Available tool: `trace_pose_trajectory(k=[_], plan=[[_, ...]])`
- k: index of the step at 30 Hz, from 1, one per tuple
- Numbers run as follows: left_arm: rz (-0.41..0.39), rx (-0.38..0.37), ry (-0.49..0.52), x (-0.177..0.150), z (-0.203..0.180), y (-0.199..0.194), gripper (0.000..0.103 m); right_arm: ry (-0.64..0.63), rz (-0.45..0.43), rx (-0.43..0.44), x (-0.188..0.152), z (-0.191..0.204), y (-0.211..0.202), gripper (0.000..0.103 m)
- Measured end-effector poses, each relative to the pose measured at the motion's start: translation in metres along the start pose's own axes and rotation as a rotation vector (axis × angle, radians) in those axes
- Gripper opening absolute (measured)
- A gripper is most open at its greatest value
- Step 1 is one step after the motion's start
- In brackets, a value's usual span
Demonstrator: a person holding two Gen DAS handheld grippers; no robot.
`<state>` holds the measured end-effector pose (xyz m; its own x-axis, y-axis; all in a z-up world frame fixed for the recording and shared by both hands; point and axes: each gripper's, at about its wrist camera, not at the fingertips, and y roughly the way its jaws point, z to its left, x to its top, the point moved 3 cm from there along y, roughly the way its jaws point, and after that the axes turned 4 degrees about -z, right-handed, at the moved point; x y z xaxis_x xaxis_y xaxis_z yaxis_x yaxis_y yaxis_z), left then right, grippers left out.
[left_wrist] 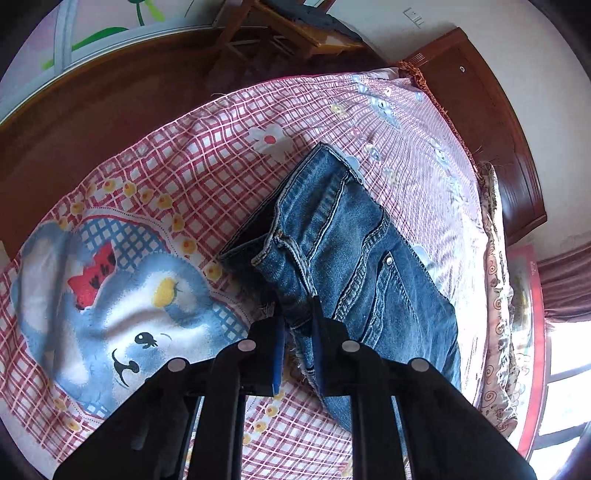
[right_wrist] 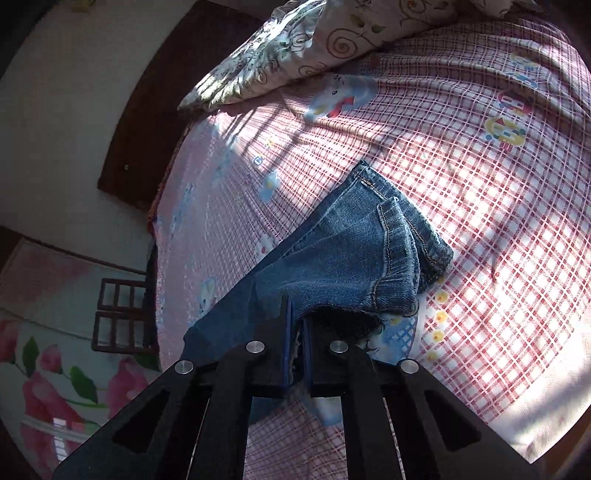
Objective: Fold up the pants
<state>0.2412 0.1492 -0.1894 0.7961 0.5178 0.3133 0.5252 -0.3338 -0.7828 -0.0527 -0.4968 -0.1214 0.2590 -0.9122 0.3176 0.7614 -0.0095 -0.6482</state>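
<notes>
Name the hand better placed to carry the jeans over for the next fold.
Neither alone, probably. The left gripper is shut on the jeans near the frayed hem, and the right gripper is shut on another frayed edge. Both fingers grip denim, so moving both together over the checked sheet seems best.

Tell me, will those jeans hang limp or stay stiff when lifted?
Probably limp: the jeans already sag and crease away from the fingers. Thick seams suggest some weight. The frayed hem in the right gripper should grip well, not slip.

Sunlit bed (left_wrist: 207, 122) in checked sheet; dark wooden headboard (left_wrist: 491, 122); wooden chair (left_wrist: 295, 29).
</notes>
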Motion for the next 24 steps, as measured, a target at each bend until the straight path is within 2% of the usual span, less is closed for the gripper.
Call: trace_pose_trajectory(k=[4,6,9,13,18,19,20,21,22,24], plan=[[0.011,-0.006,-0.014,0.01,-0.008,0.001,0.012,-0.012,-0.004,-0.002,0.003,0.001,0.001,0.005],[0.028,-0.029,-0.087,0.015,-0.002,0.008,0.012,0.013,0.005,0.009,0.006,-0.002,0.007,0.005],[0.042,-0.065,-0.144,0.016,0.006,0.022,0.012,0.055,0.023,0.022,0.006,-0.009,0.014,0.005],[0.032,-0.039,-0.063,0.011,-0.002,0.028,0.012,0.115,0.048,0.028,-0.002,-0.024,0.014,0.005],[0.039,-0.03,-0.032,0.008,-0.001,0.029,0.014,0.2,0.086,0.037,-0.008,-0.044,0.021,0.005],[0.044,-0.034,-0.034,0.008,-0.001,0.029,0.016,0.233,0.097,0.054,-0.01,-0.047,0.023,0.011],[0.051,-0.034,-0.043,0.008,0.001,0.03,0.023,0.27,0.109,0.077,-0.011,-0.049,0.026,0.028],[0.063,-0.036,-0.056,0.007,0.003,0.031,0.045,0.303,0.121,0.101,-0.013,-0.05,0.027,0.042],[0.069,-0.066,-0.063,0.006,0.004,0.033,0.051,0.331,0.125,0.114,-0.015,-0.051,0.027,0.067],[0.062,-0.058,-0.031,0.007,-0.001,0.034,0.056,0.373,0.112,0.137,-0.018,-0.051,0.026,0.069]])
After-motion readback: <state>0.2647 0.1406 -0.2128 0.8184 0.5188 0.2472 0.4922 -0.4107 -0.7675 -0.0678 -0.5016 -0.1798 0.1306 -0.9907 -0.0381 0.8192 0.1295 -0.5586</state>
